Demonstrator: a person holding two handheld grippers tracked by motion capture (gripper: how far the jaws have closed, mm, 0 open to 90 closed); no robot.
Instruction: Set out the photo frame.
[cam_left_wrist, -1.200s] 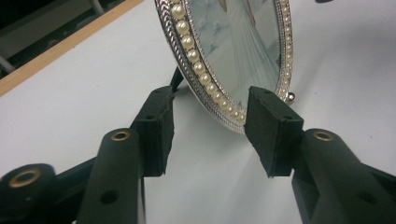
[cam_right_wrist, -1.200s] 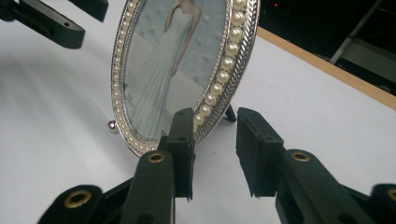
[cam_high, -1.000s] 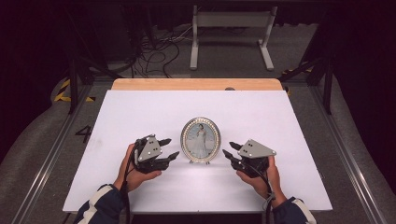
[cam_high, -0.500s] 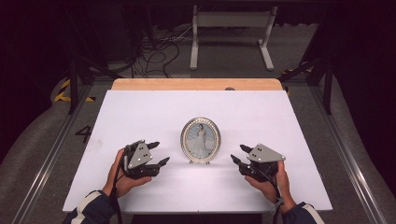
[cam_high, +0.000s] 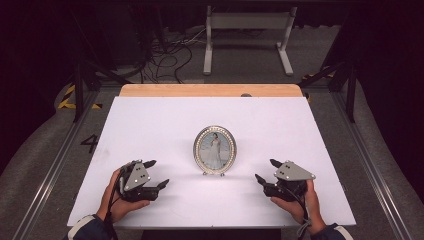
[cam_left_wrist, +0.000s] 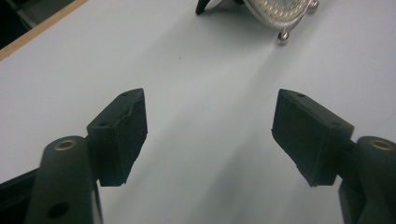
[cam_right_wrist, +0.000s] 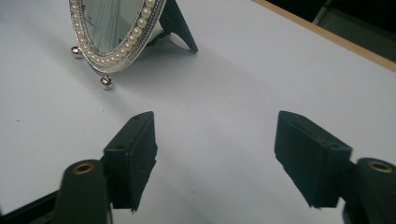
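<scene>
The oval silver pearl-rimmed photo frame (cam_high: 215, 149) stands upright on the white table (cam_high: 150, 125). The left gripper (cam_high: 156, 174) and right gripper (cam_high: 265, 171) flank it apart, jaws just opening, released, nothing between them.

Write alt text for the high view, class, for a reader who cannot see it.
An oval picture frame stands upright mid-table on a white board. A person's hands hold the left tool and right tool either side of it, both open, touching nothing.

Count: 1 oval picture frame (cam_high: 215, 149) with 2 ball feet in view, 1 white table (cam_high: 150, 130), 2 grippers, left gripper (cam_high: 156, 173) and right gripper (cam_high: 266, 171), 2 hands.
</scene>
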